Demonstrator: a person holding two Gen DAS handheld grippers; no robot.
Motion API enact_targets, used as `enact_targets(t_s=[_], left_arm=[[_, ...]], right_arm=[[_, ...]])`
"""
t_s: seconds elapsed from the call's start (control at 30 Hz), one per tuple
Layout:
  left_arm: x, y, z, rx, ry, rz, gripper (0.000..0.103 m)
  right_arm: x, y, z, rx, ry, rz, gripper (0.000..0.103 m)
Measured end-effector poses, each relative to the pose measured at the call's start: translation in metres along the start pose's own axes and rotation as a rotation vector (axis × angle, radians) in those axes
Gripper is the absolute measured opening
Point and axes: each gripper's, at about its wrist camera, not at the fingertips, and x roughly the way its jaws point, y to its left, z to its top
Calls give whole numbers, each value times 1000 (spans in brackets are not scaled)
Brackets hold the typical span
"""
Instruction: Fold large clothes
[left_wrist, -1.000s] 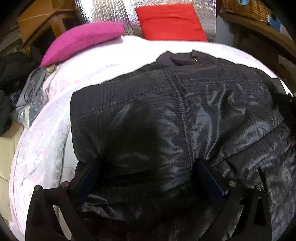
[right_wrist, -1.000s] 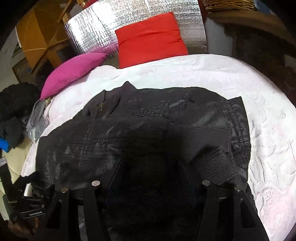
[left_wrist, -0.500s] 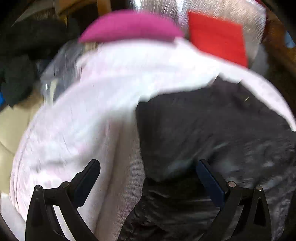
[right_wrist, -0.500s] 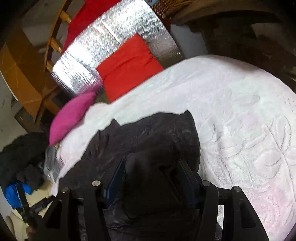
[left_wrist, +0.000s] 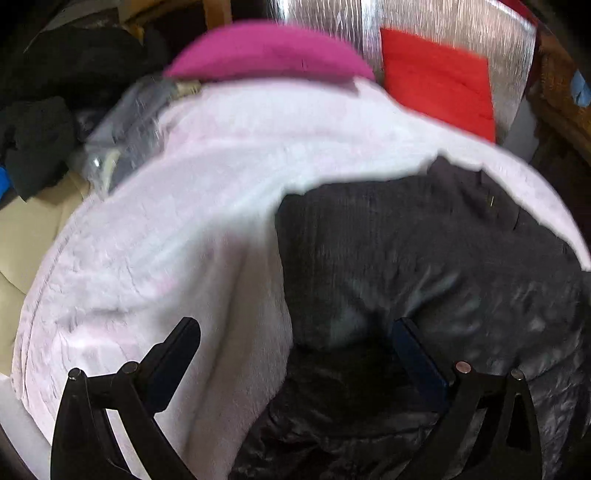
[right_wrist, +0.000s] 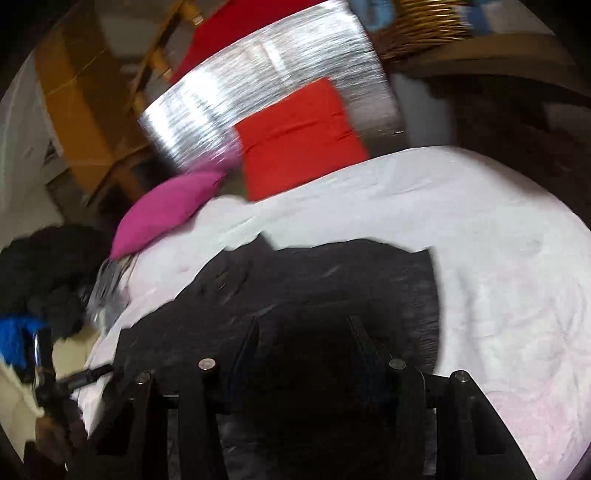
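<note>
A dark quilted jacket (left_wrist: 424, 266) lies on a bed covered in a pale pink-white blanket (left_wrist: 177, 229). My left gripper (left_wrist: 295, 332) is open, at the jacket's left edge: the right finger is over the fabric, the left finger over the blanket. In the right wrist view the jacket (right_wrist: 332, 273) lies ahead, and my right gripper (right_wrist: 303, 325) has its jaws partly closed around a dark bunch of jacket fabric between them. The image is blurred by motion.
A magenta pillow (left_wrist: 266, 51) and a red pillow (left_wrist: 439, 81) lean at the head of the bed against a silver foil panel (right_wrist: 258, 85). Dark clothes (right_wrist: 44, 273) are piled left of the bed. A wicker basket (right_wrist: 424, 22) sits on a wooden shelf.
Both grippers have swung. The left one moved left from over the jacket to its left edge. The right view tilted up, still holding fabric.
</note>
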Motion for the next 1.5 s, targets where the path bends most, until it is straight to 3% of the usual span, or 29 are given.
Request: enact_targets(t_s=[0.07, 0.1, 0.2, 0.33, 0.43, 0.6, 0.77, 0.9, 0.97, 1.1, 1.17, 1.33, 1.5], left_arm=[[15, -4, -9, 40, 82, 14, 103], [17, -1, -13, 27, 83, -5, 103], [5, 9, -13, -17, 100, -60, 103], [-31, 18, -25, 30, 49, -68, 103], [-71, 26, -51, 96, -6, -92, 103], [-117, 54, -101, 171, -33, -140, 103], [-155, 71, -160, 200, -26, -218, 103], [-163, 75, -195, 184, 22, -296, 103], [-165, 74, -213, 187, 27, -285, 103], [-157, 79, -237, 111, 51, -310, 98], [-153, 82, -249, 79, 63, -323, 85], [-134, 87, -278, -17, 158, -321, 85], [-108, 100, -291, -193, 283, -388, 85]], right_arm=[[27, 2, -11, 4, 149, 11, 52], [36, 3, -19, -7, 186, -14, 52], [33, 10, -19, -48, 162, -39, 52], [-2, 7, -22, 31, 119, 36, 55], [-30, 5, -33, 46, 114, 46, 59], [-88, 2, -68, 88, 101, 94, 67], [-136, -2, -110, 80, 105, 113, 68], [-167, -14, -145, 83, 140, 82, 70], [-182, -26, -161, 98, 157, 58, 70], [-209, -55, -185, 168, 171, 36, 71], [-220, -67, -197, 201, 186, 15, 73], [-222, -85, -226, 255, 269, 23, 73], [-194, -80, -253, 264, 408, 29, 73]])
